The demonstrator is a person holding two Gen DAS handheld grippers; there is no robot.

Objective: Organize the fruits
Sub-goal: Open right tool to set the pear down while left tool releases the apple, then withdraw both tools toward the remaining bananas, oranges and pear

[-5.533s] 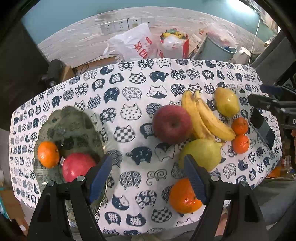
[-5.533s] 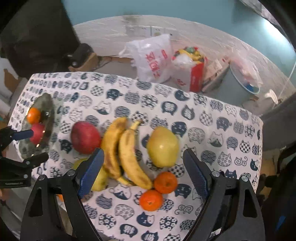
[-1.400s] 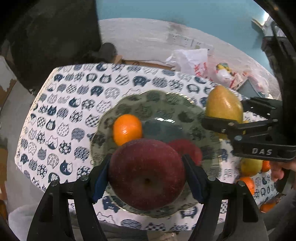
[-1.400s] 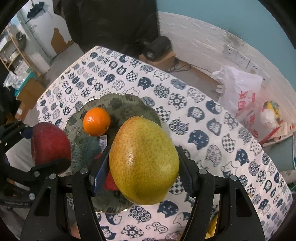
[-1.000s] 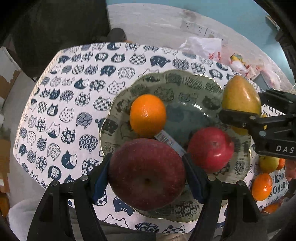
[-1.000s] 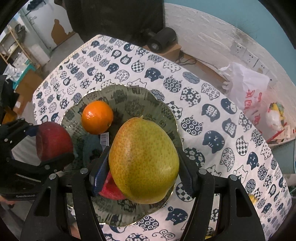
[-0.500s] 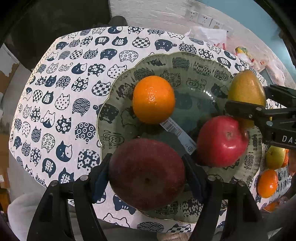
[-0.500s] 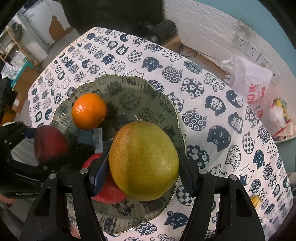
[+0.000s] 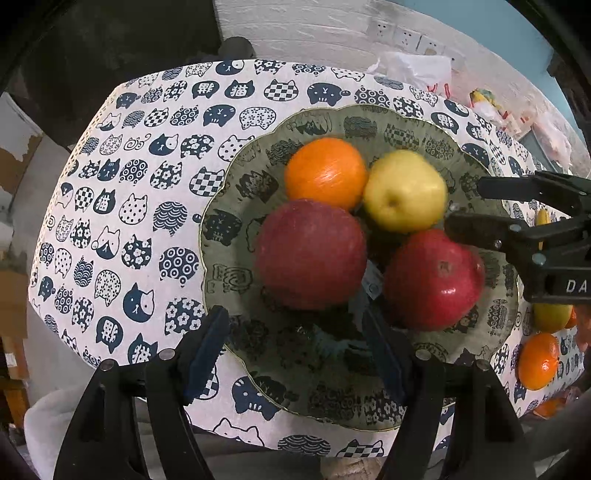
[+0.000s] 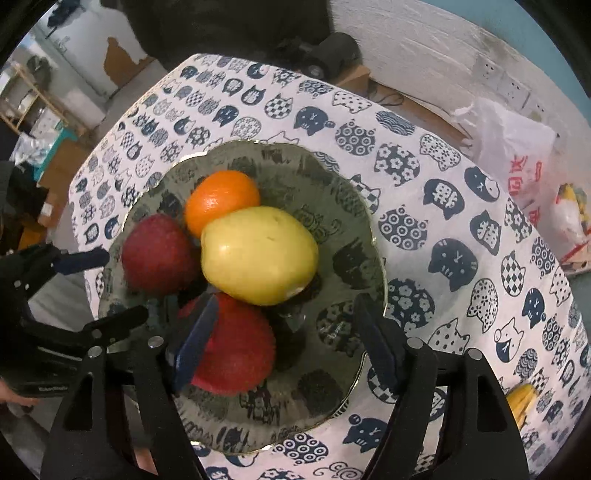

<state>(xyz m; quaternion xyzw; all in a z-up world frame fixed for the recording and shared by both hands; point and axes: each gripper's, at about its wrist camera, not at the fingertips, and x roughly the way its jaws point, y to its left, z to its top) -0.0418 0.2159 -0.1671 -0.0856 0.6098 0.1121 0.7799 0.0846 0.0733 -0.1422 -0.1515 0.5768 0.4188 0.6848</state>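
Both fruits you carried now rest on the plate [image 9: 236, 206]: dark apple [image 9: 311, 254] released by your open left gripper [image 9: 295, 347], pear [image 10: 259, 254] below your opening right gripper [image 10: 286, 341].

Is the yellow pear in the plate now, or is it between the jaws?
In the plate. The yellow pear rests on the plate beside the orange, clear of the opening jaws.

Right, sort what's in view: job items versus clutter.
Job:
- green patterned plate
- round orange
- yellow-green pear
- dark red apple
- bright red apple
- loose orange on cloth

Clutter:
- white plastic bag
- wall sockets
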